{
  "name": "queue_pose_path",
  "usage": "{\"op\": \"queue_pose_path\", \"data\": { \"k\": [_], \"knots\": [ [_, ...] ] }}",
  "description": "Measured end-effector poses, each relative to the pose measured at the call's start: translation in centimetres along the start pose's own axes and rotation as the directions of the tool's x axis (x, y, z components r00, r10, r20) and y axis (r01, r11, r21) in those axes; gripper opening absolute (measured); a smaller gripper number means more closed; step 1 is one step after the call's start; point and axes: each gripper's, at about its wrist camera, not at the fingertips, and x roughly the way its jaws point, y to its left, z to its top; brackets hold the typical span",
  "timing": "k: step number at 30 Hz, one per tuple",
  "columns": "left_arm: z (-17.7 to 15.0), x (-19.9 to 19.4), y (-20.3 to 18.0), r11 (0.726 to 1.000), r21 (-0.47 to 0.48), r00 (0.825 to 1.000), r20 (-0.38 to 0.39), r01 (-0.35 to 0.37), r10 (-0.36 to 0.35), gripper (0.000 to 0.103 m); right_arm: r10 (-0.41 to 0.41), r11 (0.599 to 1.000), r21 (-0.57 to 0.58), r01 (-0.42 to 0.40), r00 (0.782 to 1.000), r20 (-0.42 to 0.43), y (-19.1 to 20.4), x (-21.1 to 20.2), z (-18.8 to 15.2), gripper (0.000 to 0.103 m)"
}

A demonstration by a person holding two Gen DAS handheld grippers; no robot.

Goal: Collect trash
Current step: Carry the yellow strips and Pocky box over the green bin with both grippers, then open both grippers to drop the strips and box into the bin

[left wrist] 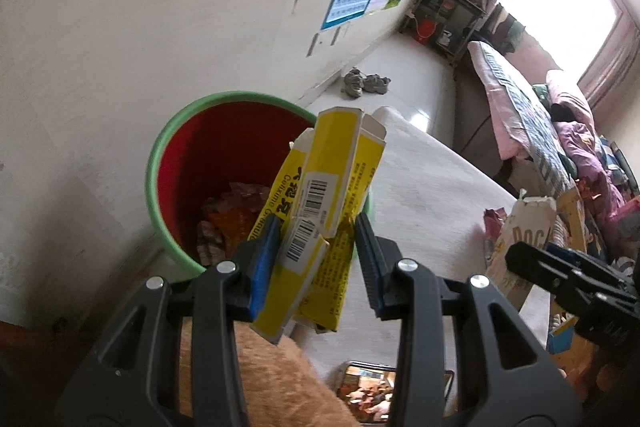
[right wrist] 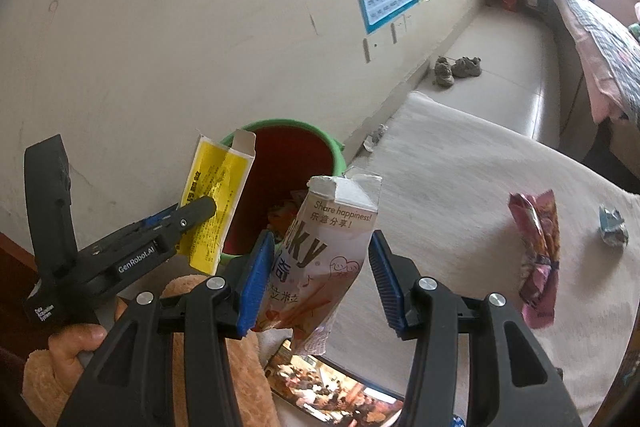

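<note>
My left gripper (left wrist: 316, 259) is shut on a flattened yellow carton (left wrist: 320, 211) and holds it above the near rim of a green bin with a red inside (left wrist: 176, 155), which holds several wrappers. My right gripper (right wrist: 320, 275) holds a white and pink Pocky box (right wrist: 320, 255) upright; its left pad (right wrist: 256, 283) touches the box, while the right pad stands a little off it. The left gripper (right wrist: 188, 215) with the yellow carton (right wrist: 216, 203) shows in the right wrist view beside the bin (right wrist: 320, 143). A pink snack wrapper (right wrist: 538, 259) and a crumpled blue-silver wrapper (right wrist: 612, 227) lie on the pale tablecloth (right wrist: 460, 187).
A phone with a lit screen (right wrist: 332, 387) lies at the table's near edge. A tan fleece sleeve (right wrist: 224, 359) is under the grippers. The bin stands against the wall. Shoes (right wrist: 456, 69) lie on the floor; a bed with bedding (left wrist: 540, 115) is at the right.
</note>
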Motion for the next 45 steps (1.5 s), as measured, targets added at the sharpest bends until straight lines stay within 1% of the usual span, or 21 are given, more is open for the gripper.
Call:
{"op": "queue_pose_path", "data": {
  "k": [11, 16, 25, 33, 44, 45],
  "knots": [
    [-0.2, 0.5, 3.0, 0.997, -0.052, 0.998, -0.002, -0.056, 0.056, 0.037, -0.002, 0.998, -0.06, 0.001, 1.0, -0.022, 2.3, 2.6, 1.6, 0.048],
    [0.2, 1.0, 3.4, 0.996, -0.054, 0.997, 0.004, -0.071, 0.071, 0.037, -0.005, 0.997, -0.074, 0.002, 1.0, -0.028, 3.2, 3.9, 2.3, 0.048],
    [0.9, 1.5, 4.2, 0.992, -0.04, 0.993, 0.016, -0.118, 0.119, 0.037, -0.015, 0.989, -0.147, 0.013, 1.0, -0.013, 5.1, 6.1, 3.8, 0.048],
    [1.6, 2.3, 5.0, 0.99, -0.045, 0.991, 0.018, -0.132, 0.133, 0.037, -0.019, 0.985, -0.172, 0.015, 0.999, -0.025, 5.9, 8.1, 4.5, 0.048],
    [1.6, 3.3, 5.0, 0.99, -0.038, 0.99, 0.0, -0.139, 0.139, 0.038, -0.018, 0.983, -0.183, 0.014, 1.0, -0.02, 6.4, 8.3, 4.7, 0.048],
    [1.6, 3.5, 4.9, 0.99, -0.034, 0.991, -0.005, -0.136, 0.136, 0.038, -0.016, 0.983, -0.182, 0.012, 1.0, -0.02, 6.3, 8.3, 4.7, 0.049]
  ]
}}
